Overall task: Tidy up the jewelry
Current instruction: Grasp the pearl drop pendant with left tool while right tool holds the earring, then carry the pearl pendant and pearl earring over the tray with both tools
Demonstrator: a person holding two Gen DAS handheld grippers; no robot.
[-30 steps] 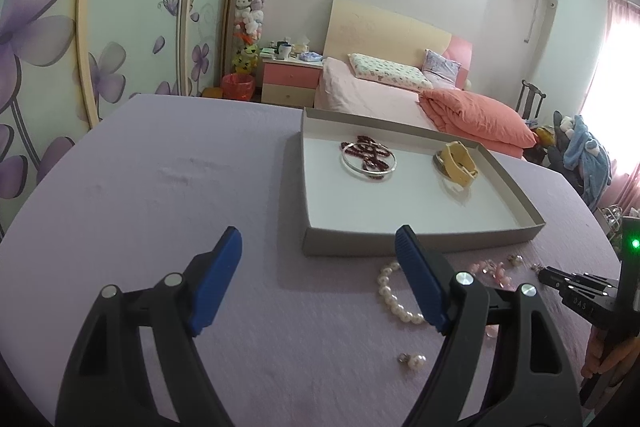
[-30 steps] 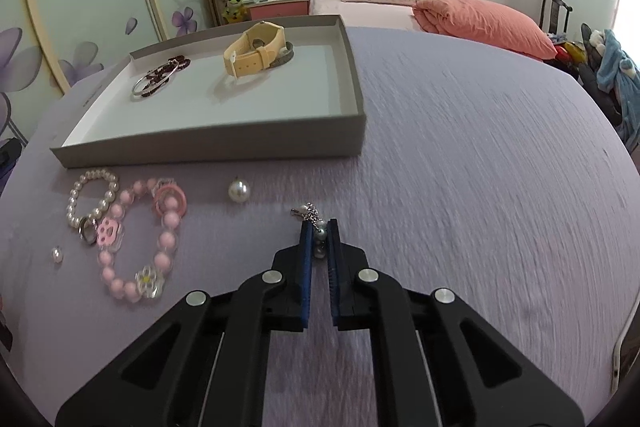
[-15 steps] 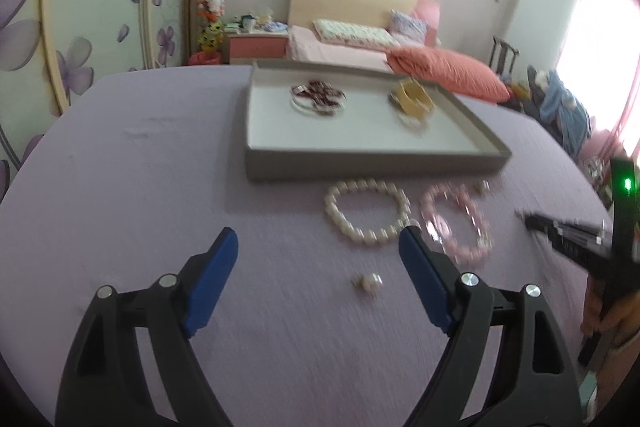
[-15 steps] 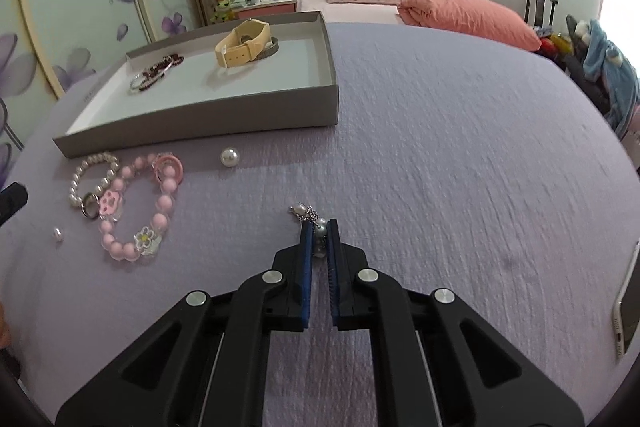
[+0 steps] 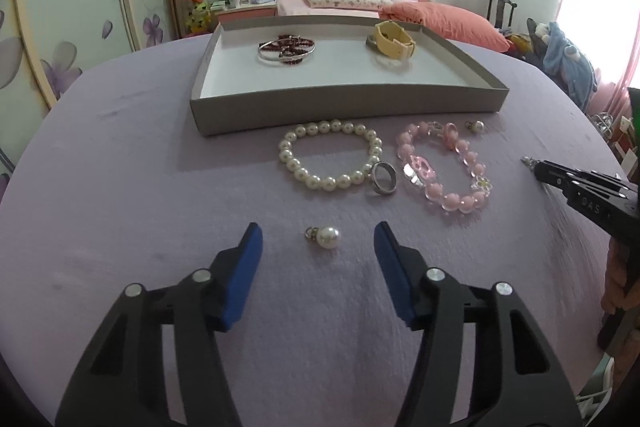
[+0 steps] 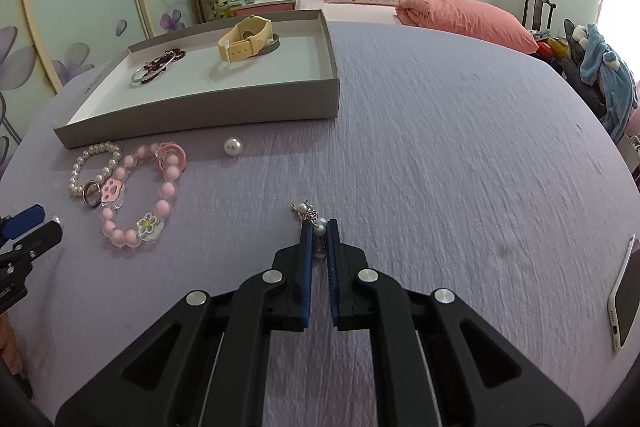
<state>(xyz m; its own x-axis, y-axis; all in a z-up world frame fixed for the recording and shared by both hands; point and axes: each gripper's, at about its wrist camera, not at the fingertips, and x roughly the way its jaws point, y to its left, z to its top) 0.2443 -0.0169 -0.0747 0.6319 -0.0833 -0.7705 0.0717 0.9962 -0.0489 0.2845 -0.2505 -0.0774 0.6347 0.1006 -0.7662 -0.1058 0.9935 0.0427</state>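
R fingers (image 6: 307, 267) pinch pearl charm (image 6: 320, 227).

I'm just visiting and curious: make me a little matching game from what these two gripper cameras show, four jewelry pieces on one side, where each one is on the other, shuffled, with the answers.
Things:
1. watch
2. ring
3. pearl earring
4. chain earring

Places:
A. pinched in the shut right gripper
B. on the cloth between the open left gripper's fingers
C. inside the tray
D. touching the pearl bracelet, beside the pink bracelet

Pairs: 1-C, 2-D, 3-B, 4-A
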